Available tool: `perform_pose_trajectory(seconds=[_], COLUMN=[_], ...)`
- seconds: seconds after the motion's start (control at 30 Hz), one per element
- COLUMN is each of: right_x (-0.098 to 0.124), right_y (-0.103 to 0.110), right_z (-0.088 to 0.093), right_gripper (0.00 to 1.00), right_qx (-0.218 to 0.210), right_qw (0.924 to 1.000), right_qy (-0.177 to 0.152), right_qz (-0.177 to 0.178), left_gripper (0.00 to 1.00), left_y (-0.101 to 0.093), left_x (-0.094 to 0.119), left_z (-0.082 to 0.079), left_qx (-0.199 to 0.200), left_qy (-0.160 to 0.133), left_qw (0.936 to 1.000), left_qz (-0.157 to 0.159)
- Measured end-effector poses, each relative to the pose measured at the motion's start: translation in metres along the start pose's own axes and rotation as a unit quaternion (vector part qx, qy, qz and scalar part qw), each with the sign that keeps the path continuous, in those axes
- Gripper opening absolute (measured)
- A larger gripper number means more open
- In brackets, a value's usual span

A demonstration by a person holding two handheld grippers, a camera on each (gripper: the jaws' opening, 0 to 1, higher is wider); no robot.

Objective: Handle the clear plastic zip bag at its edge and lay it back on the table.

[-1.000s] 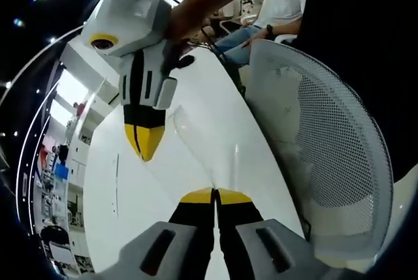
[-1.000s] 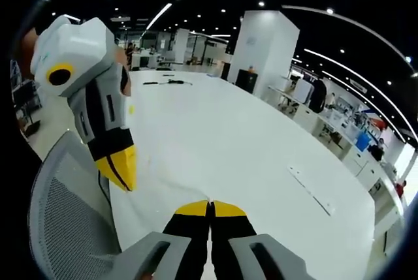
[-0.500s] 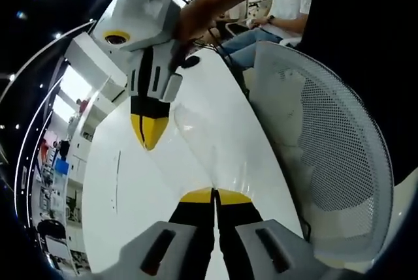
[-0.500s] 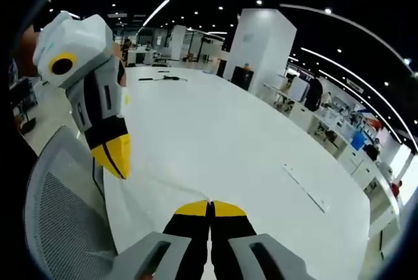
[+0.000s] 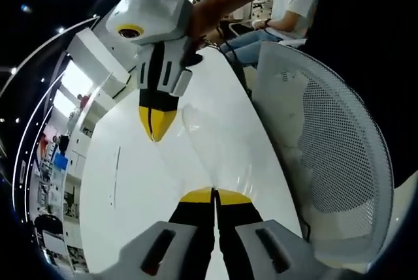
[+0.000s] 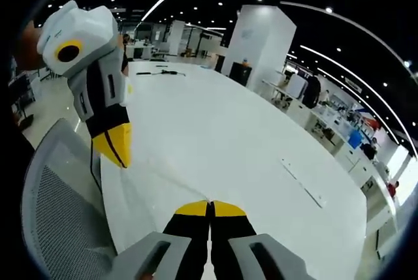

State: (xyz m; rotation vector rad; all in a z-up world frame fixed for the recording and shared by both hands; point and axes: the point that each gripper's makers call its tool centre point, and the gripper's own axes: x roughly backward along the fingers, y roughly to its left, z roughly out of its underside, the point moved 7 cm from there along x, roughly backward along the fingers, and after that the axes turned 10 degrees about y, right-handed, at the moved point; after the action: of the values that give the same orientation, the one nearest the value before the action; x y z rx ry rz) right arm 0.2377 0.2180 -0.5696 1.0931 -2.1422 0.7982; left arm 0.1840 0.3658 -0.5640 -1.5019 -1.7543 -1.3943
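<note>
The clear plastic zip bag (image 5: 191,138) hangs stretched between my two grippers just above the white table (image 5: 130,188); it shows mostly as glints and creases. In the left gripper view my left gripper (image 5: 213,195) is shut on the bag's near edge. My right gripper (image 5: 155,125), held by a hand, comes in from above and is shut on the far edge. From the right gripper view, my right gripper (image 6: 210,207) pinches the bag (image 6: 153,185), and the left gripper (image 6: 115,149) holds its other end at the left.
A grey mesh chair back (image 5: 326,149) stands against the table's edge, also at lower left (image 6: 55,228). A seated person (image 5: 277,9) is beyond the table's end. A thin strip (image 6: 304,185) lies on the table (image 6: 215,136), with cables (image 6: 163,72) far off.
The two grippers have drawn a little further apart, both staying shut, and the bag between them looks more stretched. Both views shifted slightly with the hands.
</note>
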Motion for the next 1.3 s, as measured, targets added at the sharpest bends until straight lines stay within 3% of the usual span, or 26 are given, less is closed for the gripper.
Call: perform_pose_trajectory(seconds=[0.2, 0.43, 0.87, 1.3], right_x=[0.002, 0.003, 0.002, 0.003], right_y=[-0.001, 0.003, 0.019, 0.023], right_z=[0.001, 0.001, -0.006, -0.018], right_gripper=[0.0, 0.0, 0.0, 0.06], right_qx=[-0.011, -0.008, 0.022, 0.052], right_qw=[0.9999, 0.9998, 0.9984, 0.9962], right_qy=[-0.007, -0.009, -0.013, -0.016], right_qz=[-0.003, -0.017, -0.051, -0.068], left_gripper=[0.0, 0.0, 0.0, 0.0], left_y=[0.009, 0.016, 0.021, 0.015], left_x=[0.003, 0.006, 0.003, -0.004], left_z=[0.002, -0.001, -0.014, -0.028], left_qx=[-0.026, -0.05, -0.082, -0.111], left_qy=[0.001, -0.006, -0.008, -0.01], left_qw=[0.9992, 0.9981, 0.996, 0.9935], left_qz=[-0.029, -0.036, -0.035, -0.02])
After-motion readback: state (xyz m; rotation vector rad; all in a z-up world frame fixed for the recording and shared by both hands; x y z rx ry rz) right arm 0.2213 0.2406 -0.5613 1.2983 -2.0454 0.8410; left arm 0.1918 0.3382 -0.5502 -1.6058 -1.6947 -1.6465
